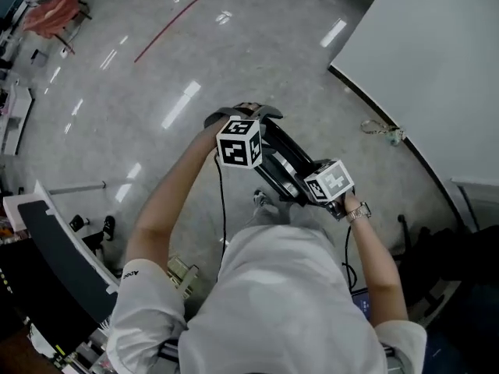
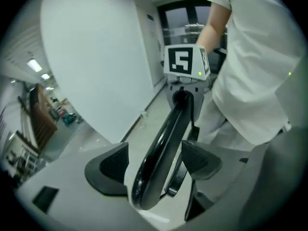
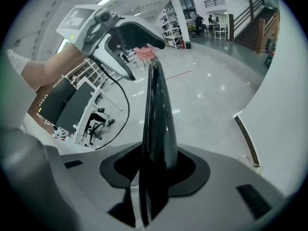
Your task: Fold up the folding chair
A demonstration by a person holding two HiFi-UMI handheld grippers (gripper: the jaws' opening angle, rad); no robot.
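Note:
The black folding chair (image 1: 277,159) is folded flat and held off the floor in front of the person. My right gripper (image 1: 309,185) is shut on its near edge; in the right gripper view the glossy black panel (image 3: 155,129) runs straight out from between the jaws of the right gripper (image 3: 155,170). My left gripper (image 1: 246,117) is at the chair's far end. In the left gripper view the chair's curved rim (image 2: 161,148) lies between the pads (image 2: 108,170) of the left gripper (image 2: 154,165), with floor showing beside the left pad. The jaws stand apart there.
A white wall panel (image 1: 421,68) with a dark base strip runs along the right, and a small tangle of cord (image 1: 383,129) lies at its foot. A desk (image 1: 54,248) and an office chair base (image 1: 90,224) stand at the left. A red line (image 1: 168,28) marks the grey floor.

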